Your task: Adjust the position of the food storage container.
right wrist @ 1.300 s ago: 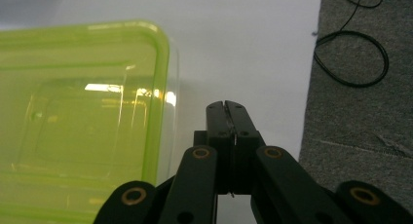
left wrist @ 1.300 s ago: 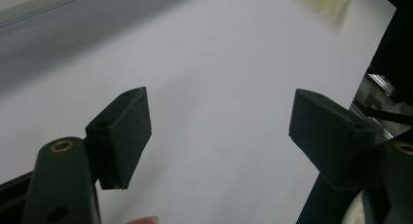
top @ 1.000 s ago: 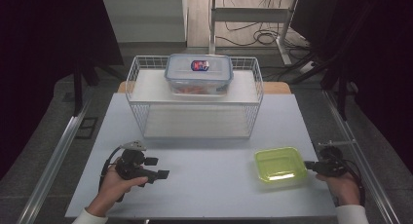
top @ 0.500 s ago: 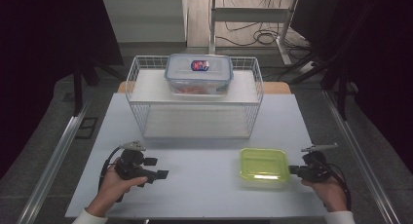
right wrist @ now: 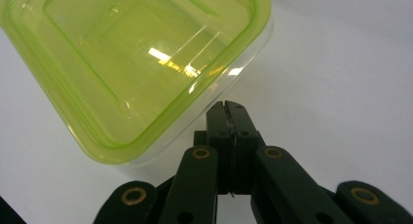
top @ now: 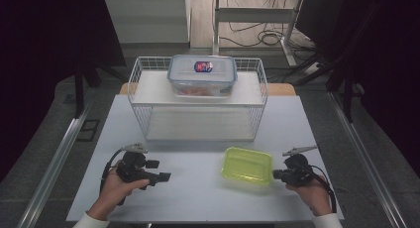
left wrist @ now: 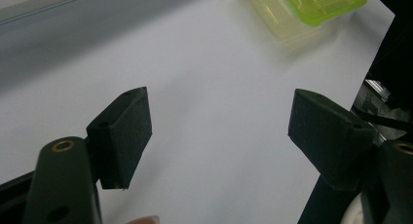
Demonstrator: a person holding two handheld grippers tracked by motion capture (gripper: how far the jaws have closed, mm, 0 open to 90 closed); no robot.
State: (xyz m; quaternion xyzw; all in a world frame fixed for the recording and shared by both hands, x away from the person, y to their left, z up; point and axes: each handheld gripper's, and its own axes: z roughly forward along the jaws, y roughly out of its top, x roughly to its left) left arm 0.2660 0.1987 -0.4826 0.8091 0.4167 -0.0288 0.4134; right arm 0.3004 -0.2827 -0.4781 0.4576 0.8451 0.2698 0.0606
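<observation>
The green tub [top: 247,165] sits on the white desk [top: 198,188], right of the middle and in front of the wire basket [top: 198,101]. It is a shallow, see-through container with a lime lid, lying flat.

The right gripper [top: 276,175] is at the tub's right edge, its jaws pressed together with nothing between them. In the right gripper view the closed tips [right wrist: 228,107] touch, or all but touch, the clear wall just under the lid's rim [right wrist: 214,83]; which of the two cannot be told. The tub [right wrist: 131,63] lies ahead of them and to the left in that view. The hand [top: 309,191] holds the gripper low and level over the desk.

The left gripper [top: 163,177] rests on the desk at the left, well apart from the tub, pointing toward it. Its jaws stand wide apart and hold nothing; the left gripper view shows bare desk [left wrist: 209,112] between them, with the tub [left wrist: 311,5] far off at the top edge.

Inside the basket, on its upper shelf, stands a clear box [top: 202,75] with a label on its lid and something reddish inside.
</observation>
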